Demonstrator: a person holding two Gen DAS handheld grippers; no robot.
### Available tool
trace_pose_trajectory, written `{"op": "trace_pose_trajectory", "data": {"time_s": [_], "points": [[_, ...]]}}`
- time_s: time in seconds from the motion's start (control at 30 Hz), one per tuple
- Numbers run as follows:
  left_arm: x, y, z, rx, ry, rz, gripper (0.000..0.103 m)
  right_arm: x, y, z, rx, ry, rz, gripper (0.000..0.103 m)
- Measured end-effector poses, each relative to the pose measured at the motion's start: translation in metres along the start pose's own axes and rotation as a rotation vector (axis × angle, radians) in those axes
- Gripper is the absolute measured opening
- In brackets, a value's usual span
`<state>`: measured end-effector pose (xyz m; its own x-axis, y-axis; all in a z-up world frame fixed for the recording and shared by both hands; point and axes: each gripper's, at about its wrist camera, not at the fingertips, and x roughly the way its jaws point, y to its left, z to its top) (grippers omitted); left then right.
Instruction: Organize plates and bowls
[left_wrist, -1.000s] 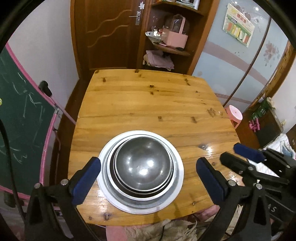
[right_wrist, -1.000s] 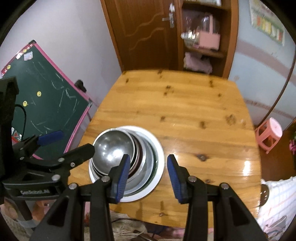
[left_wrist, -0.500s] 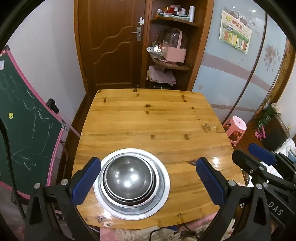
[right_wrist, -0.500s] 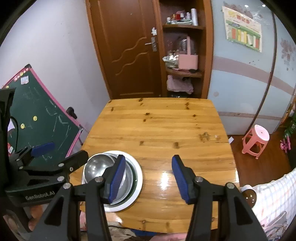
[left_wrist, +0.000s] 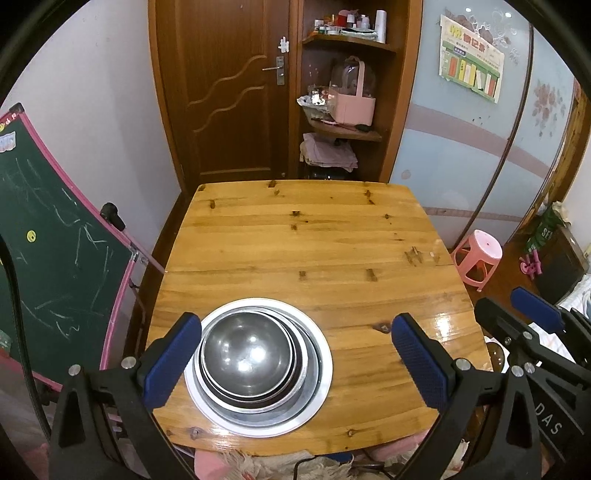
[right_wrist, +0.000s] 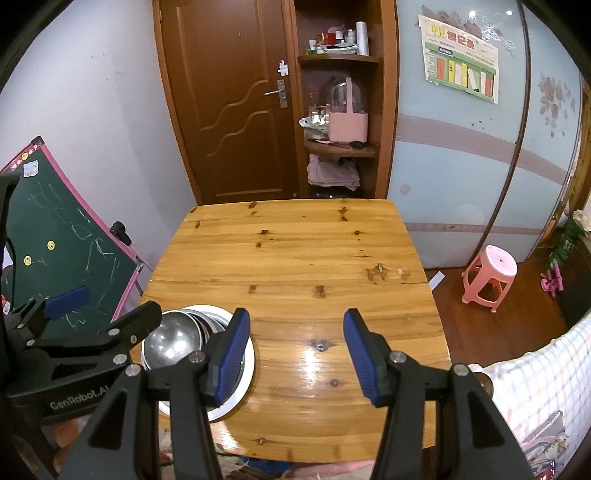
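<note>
Steel bowls (left_wrist: 248, 358) sit nested on a white-rimmed plate (left_wrist: 322, 384), whole stack at about 7 o'clock on the wooden bench (left_wrist: 317, 243), close to its near edge. Left tongs (left_wrist: 295, 360) are spread wide, gripping nothing; stack shows between the blue pads (left_wrist: 171, 358), no contact visible. Right tongs (right_wrist: 295, 356) also spread, gripping nothing, over bare wood at 3 o'clock of the stack. In the right wrist view the stack (right_wrist: 173, 339) is partly hidden behind the left-hand pad (right_wrist: 232, 354) and the left tool body. Pink stool (right_wrist: 489, 277) stands on the floor at 3 o'clock of the bench, chalkboard (left_wrist: 48, 258) at 9.
</note>
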<state>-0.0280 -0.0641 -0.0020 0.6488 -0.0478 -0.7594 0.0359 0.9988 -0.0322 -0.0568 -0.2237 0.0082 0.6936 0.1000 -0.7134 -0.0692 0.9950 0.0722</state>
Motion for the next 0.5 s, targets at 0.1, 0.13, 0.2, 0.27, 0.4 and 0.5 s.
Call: {"op": "trace_pose_trajectory", "data": {"time_s": [0.1,0.13,0.2,0.27,0.4,0.5], "points": [[0.0010,-0.0007,0.0002,-0.002,0.002,0.007,0.102,-0.0005,-0.0002,-0.0006,0.000,0.001,0.000,0.053],[0.0010,-0.0014,0.0004,-0.001,0.000,0.011,0.102,-0.0006,-0.0004,-0.0005,0.000,0.002,0.002,0.053],[0.0000,-0.0029,0.0004,0.002,-0.002,0.015,0.102,-0.0004,-0.0017,-0.0001,0.000,0.003,0.005,0.053],[-0.0004,-0.0035,0.0008,0.006,-0.004,0.019,0.102,0.0002,-0.0019,0.0006,-0.001,0.001,0.003,0.053],[-0.0001,-0.0037,0.0008,0.007,-0.007,0.029,0.102,0.0017,-0.0026,0.0010,-0.003,-0.002,0.002,0.053],[0.0008,-0.0026,0.0012,0.005,-0.005,0.034,0.102,0.0025,-0.0027,0.0016,-0.004,-0.006,0.010,0.053]]}}
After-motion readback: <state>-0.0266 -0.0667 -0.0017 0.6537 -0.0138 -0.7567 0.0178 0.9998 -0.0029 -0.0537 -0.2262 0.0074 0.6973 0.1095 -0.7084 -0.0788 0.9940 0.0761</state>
